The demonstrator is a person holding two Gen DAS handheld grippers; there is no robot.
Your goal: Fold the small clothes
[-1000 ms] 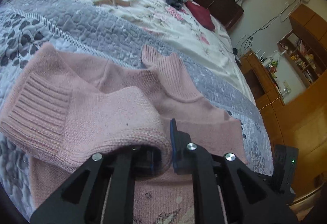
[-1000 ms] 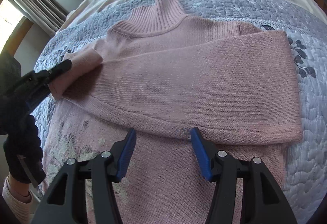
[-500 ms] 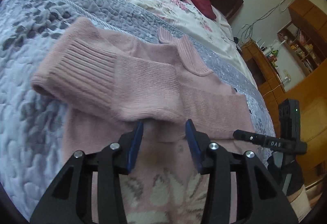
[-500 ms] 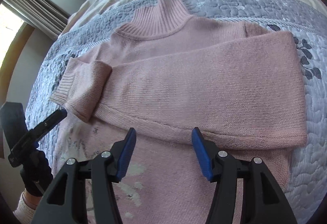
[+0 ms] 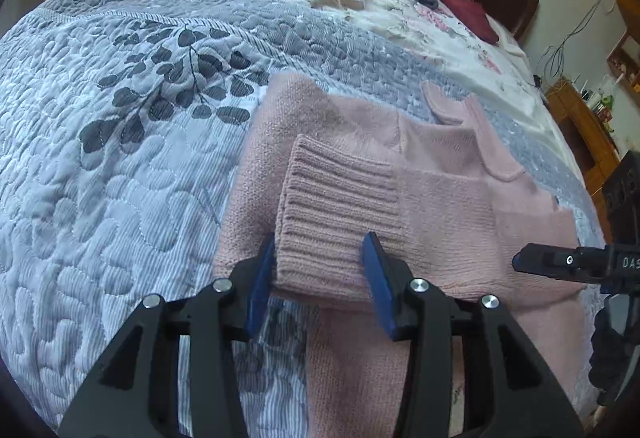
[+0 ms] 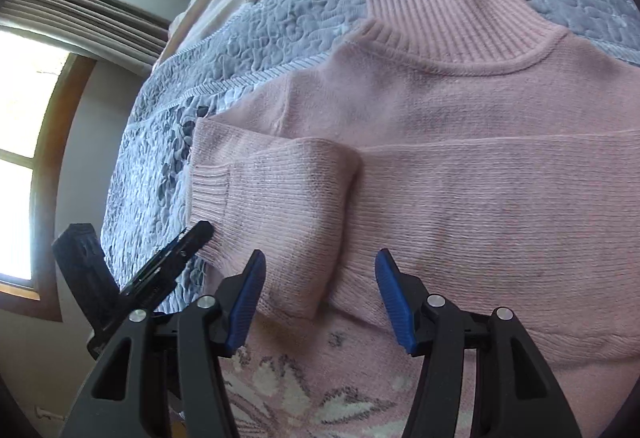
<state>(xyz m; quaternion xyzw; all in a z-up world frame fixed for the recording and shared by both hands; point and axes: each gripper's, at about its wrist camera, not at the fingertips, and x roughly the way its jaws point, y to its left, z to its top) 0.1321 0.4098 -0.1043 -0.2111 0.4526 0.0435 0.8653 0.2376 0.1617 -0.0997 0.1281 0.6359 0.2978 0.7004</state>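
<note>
My left gripper (image 5: 322, 270) is spread, its 2 blue pads either side of the ribbed cuff (image 5: 340, 206), not clamping it. The pink sweater (image 6: 460, 166) lies flat on the grey quilt (image 5: 120, 158), sleeves folded across its chest. My right gripper (image 6: 320, 294) is spread above the sleeve.

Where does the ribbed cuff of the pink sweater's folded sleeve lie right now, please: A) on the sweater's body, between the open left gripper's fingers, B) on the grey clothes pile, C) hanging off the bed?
A: the ribbed cuff rests on the pink sweater, framed by the open left gripper.
</note>
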